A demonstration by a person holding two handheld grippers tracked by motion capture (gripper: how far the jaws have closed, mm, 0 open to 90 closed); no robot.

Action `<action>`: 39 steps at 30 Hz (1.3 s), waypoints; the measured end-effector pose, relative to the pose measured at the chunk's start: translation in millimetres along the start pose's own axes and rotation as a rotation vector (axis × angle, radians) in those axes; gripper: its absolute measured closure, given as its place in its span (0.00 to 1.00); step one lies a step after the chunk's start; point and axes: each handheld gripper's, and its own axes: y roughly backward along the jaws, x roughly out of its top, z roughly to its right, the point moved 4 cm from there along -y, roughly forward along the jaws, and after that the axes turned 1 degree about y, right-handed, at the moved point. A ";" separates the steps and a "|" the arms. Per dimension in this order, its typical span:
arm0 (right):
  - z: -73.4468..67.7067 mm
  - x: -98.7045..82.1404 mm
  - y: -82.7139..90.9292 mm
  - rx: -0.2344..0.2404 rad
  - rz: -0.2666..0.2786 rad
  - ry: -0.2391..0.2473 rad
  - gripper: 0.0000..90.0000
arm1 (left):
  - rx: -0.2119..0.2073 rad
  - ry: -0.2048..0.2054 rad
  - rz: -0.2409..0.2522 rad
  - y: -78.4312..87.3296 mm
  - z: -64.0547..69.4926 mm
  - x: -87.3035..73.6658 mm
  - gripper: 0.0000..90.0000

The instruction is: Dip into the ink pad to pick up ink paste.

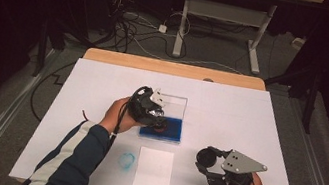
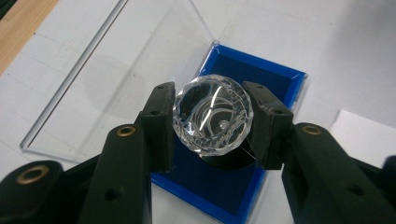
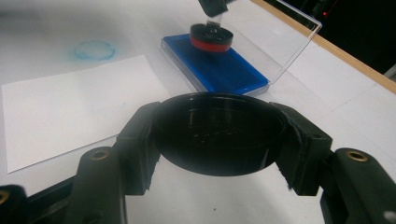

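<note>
Two grippers are at work: the left gripper [image 2: 212,122] is clamped on a clear faceted stamp [image 2: 212,116] just above the blue ink pad [image 1: 169,130], the right gripper [image 3: 219,140] on a black cap [image 3: 219,133], over the white-covered table [image 1: 230,108]; paper sheet [image 1: 153,173] nearby, cables on the grey floor [image 1: 147,34] beyond

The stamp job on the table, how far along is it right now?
Done: the ink pad sits with its clear lid open, and the right gripper is shut on the black cap. A faint blue ring marks the table cover. In hand: the left gripper holds the crystal-topped stamp over the blue pad. Left: stamping the blank white paper.
</note>
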 end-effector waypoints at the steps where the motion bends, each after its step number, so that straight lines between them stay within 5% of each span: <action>1: 0.1 -0.2 0.2 -0.001 -0.001 0.000 0.43 | 0.000 0.000 -0.002 -2.1 -0.3 0.3 0.61; 10: -0.1 -0.6 0.7 0.000 -0.004 0.003 0.43 | 0.028 -0.021 -0.030 -18.0 0.9 3.8 0.61; 39: -0.1 -1.6 0.0 0.006 -0.014 -0.003 0.43 | 0.013 -0.008 -0.044 -20.9 3.4 4.8 0.61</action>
